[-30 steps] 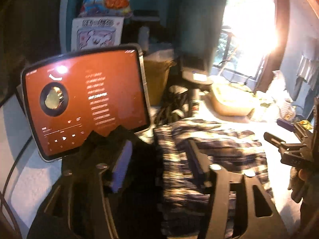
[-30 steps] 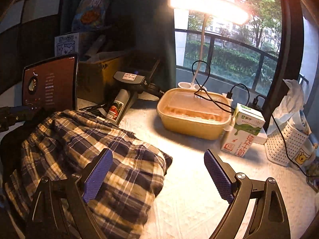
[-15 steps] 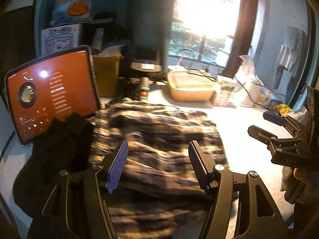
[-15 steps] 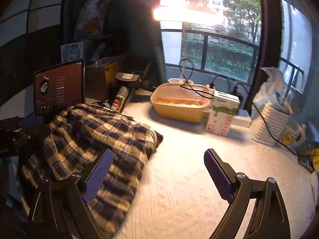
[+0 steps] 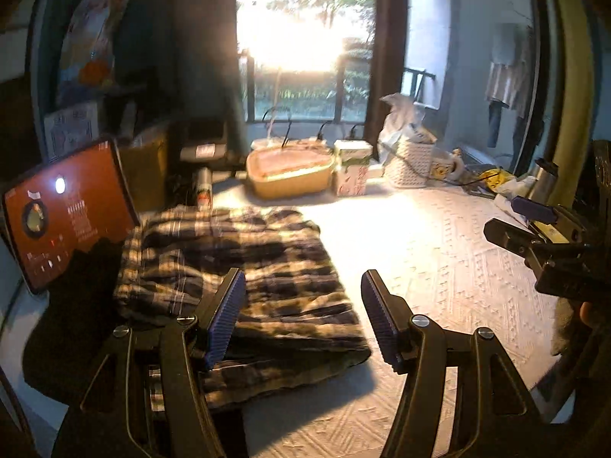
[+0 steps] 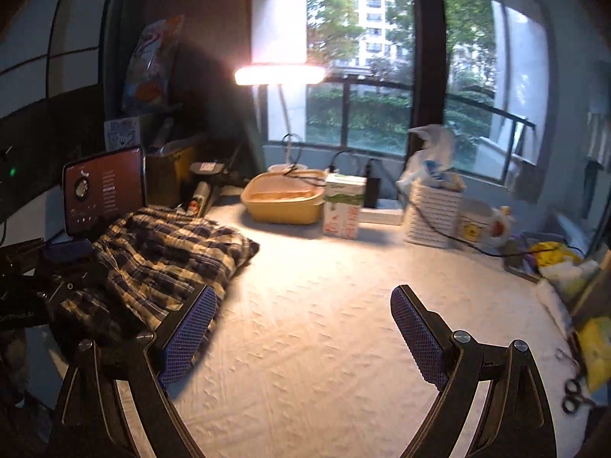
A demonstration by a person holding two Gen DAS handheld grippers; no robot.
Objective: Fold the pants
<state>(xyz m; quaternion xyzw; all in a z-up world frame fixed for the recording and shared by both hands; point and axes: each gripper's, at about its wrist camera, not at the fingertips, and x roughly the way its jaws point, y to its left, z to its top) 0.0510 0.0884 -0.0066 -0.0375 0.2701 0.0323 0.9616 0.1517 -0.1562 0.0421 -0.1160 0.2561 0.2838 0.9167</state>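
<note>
The plaid pants [image 5: 244, 267] lie folded in a bundle on the white textured table cover, at the left of both views [image 6: 160, 259]. My left gripper [image 5: 301, 316] hangs open over the bundle's near right edge, with nothing between its blue pads. Over bare cover to the right of the pants, my right gripper [image 6: 301, 336] also stands open and empty. The right gripper appears at the right edge of the left wrist view [image 5: 534, 225], held by a hand. At the left edge of the right wrist view, the left gripper's dark frame covers the pants' near left part.
A tablet with a red screen [image 5: 65, 210] leans behind the pants, with dark cloth [image 5: 72, 305] below it. A yellow tub [image 6: 282, 198], milk carton [image 6: 343, 210], white basket [image 6: 431, 210] and mug [image 6: 481, 225] line the window side. Scissors [image 6: 573, 385] lie at the right.
Both grippers have pulled back and swung to the right, away from the pants. The pants now sit farther off and more to the left in both views. Both grippers stay open.
</note>
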